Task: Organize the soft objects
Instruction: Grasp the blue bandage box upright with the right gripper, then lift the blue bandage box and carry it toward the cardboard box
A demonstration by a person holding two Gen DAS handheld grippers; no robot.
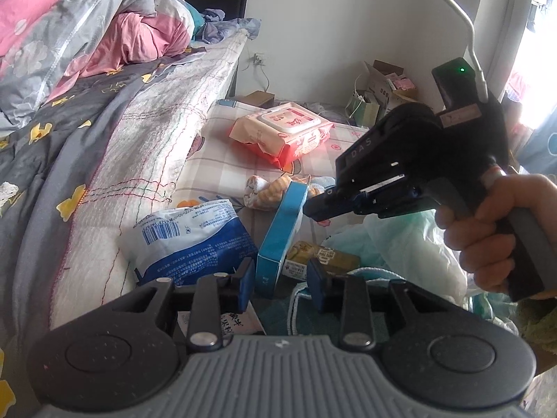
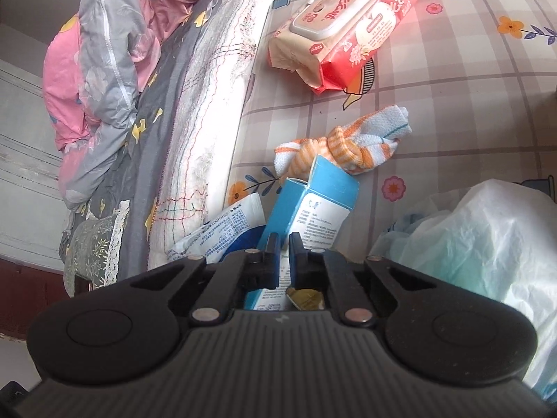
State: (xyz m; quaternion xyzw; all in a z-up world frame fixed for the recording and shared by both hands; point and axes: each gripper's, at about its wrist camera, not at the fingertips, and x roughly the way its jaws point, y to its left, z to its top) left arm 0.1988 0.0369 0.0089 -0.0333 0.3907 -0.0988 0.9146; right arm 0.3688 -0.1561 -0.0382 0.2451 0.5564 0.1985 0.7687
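While the right gripper [image 1: 313, 210] pinches its jaws together on the top edge of the blue box [image 1: 280, 237], the left gripper [image 1: 280, 278] hangs at the box's lower corner with jaws apart, gripping nothing that I can see. The box stands tilted among a white-and-blue packet [image 1: 189, 233] and a plastic bag [image 2: 487, 244], just in front of the knotted striped towel [image 2: 344, 146]; a wet-wipes pack [image 2: 348, 21] lies further off on the checked sheet [image 2: 470, 104]. I'd say sorting has barely begun: next the box needs lifting clear without dragging its neighbours
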